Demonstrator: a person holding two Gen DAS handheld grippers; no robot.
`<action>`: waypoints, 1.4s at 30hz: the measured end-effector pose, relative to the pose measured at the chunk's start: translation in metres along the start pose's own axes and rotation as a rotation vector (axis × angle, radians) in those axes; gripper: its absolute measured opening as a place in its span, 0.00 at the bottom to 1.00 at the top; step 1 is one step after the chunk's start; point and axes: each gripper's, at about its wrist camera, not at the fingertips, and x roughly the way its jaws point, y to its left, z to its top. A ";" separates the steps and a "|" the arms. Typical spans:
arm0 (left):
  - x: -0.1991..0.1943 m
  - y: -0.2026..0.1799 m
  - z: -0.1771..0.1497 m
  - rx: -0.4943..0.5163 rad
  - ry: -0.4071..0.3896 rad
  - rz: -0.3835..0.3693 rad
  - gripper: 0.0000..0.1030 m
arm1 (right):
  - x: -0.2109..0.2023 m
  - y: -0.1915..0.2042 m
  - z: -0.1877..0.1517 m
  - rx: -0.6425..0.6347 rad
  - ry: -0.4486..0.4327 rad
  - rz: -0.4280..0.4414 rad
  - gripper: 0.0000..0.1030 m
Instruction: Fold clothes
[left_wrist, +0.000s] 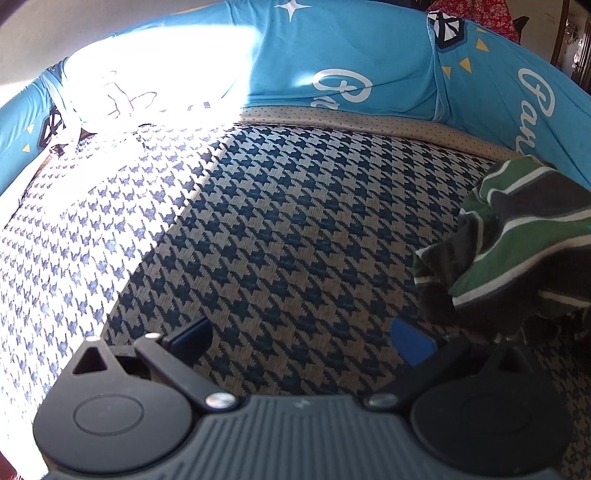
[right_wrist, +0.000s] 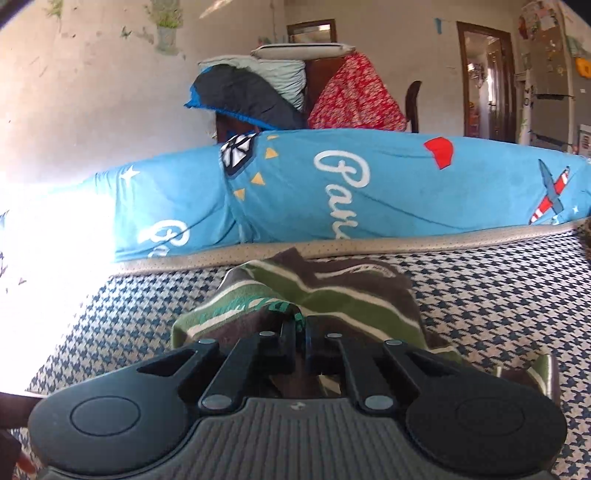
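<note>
My right gripper (right_wrist: 300, 332) is pinched tight on a bunched edge of the green striped garment (right_wrist: 332, 291), crumpled on the houndstooth mat (left_wrist: 277, 229). Left gripper (left_wrist: 306, 336) is wide open w/ nothing in it, hovering just beside. Imo it should grab the opposite edge so the cloth spreads flat.

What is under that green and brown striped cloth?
The green and brown striped garment lies on a blue-and-beige houndstooth woven mat, pinched by the right gripper. Whatever sits directly beneath its folds is hidden.
</note>
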 end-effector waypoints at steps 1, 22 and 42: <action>0.000 -0.001 0.000 0.003 0.001 0.002 1.00 | -0.001 -0.008 0.003 0.027 -0.005 -0.029 0.05; -0.010 -0.022 -0.007 0.055 -0.006 -0.019 1.00 | -0.027 -0.081 0.018 0.180 0.023 -0.205 0.44; -0.009 0.000 0.003 0.011 -0.020 0.025 1.00 | -0.036 -0.009 0.007 -0.037 -0.016 0.221 0.51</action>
